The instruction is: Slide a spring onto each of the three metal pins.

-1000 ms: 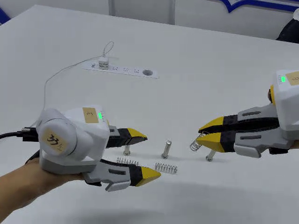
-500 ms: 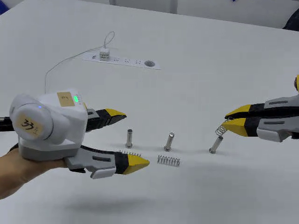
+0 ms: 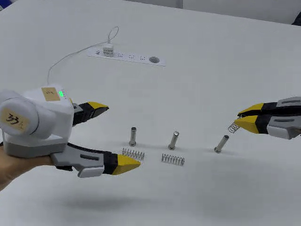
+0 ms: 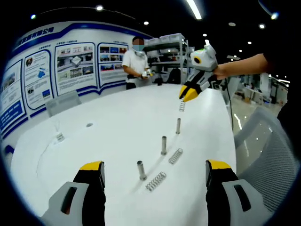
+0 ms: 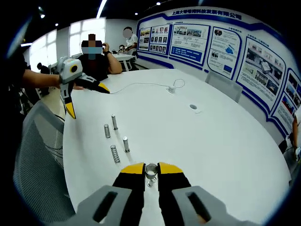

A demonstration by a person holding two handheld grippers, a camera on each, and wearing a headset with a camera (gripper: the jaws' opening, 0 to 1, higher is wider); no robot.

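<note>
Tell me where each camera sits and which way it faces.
Head view: headset, looking down at the table; shows left claw, right claw, a hand.
Left gripper view: on left claw, looks along the pins toward right claw; own jaws open.
Right gripper view: on right claw, looks over its held spring toward left claw.
Both gripper views share the pins.

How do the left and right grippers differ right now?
The left gripper is wide open and empty; the right gripper is shut on a spring. The left gripper sits by the leftmost pin and a loose spring; the right gripper holds its spring close to the leaning rightmost pin. Both have yellow-tipped jaws aimed toward the pins.
</note>
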